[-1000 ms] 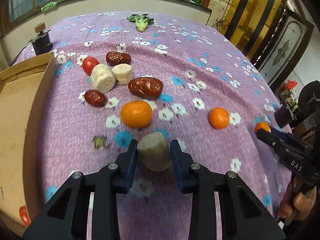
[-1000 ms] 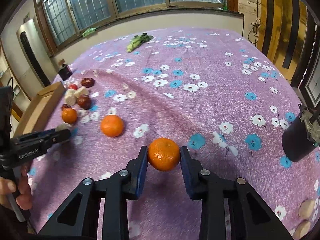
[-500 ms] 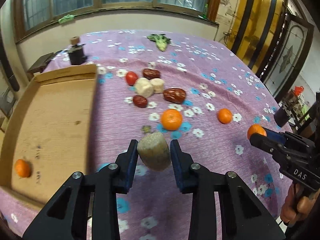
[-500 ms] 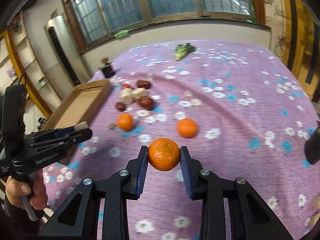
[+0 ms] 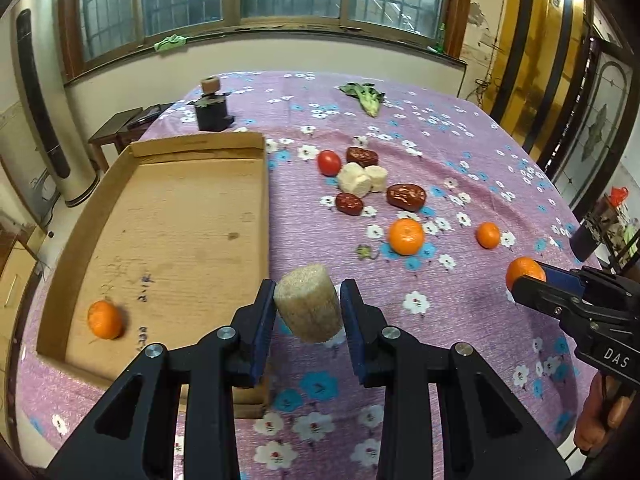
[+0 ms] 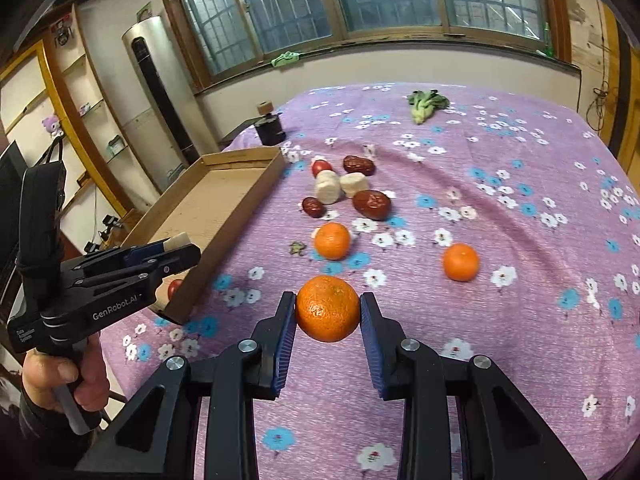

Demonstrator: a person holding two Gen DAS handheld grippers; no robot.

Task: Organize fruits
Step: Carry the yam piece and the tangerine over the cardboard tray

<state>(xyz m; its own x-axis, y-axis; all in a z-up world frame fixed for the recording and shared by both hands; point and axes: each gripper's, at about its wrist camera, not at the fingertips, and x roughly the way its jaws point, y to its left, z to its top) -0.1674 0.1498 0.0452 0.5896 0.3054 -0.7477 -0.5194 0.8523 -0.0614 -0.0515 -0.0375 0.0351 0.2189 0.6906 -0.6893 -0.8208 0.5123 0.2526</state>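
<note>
My left gripper (image 5: 307, 308) is shut on a beige cylindrical chunk (image 5: 309, 307), held in the air just right of the cardboard tray's (image 5: 160, 216) near corner. One orange (image 5: 105, 319) lies inside that tray. My right gripper (image 6: 327, 312) is shut on an orange (image 6: 328, 308) above the purple flowered cloth; in the left wrist view that gripper (image 5: 532, 276) shows at the right edge. Two oranges (image 6: 332, 241) (image 6: 461, 262), red dates (image 6: 372, 204), a tomato (image 6: 322, 167) and two pale chunks (image 6: 328, 187) lie loose on the cloth.
A leafy green vegetable (image 6: 426, 103) lies at the far side of the table. A dark small device (image 6: 270, 128) stands behind the tray. A hand (image 6: 60, 380) grips the left gripper's handle at the table's near left edge. Windows and a tall standing unit lie beyond.
Both grippers have risen and pulled back with their loads, swinging left. The tray and its orange have come fully into the left wrist view.
</note>
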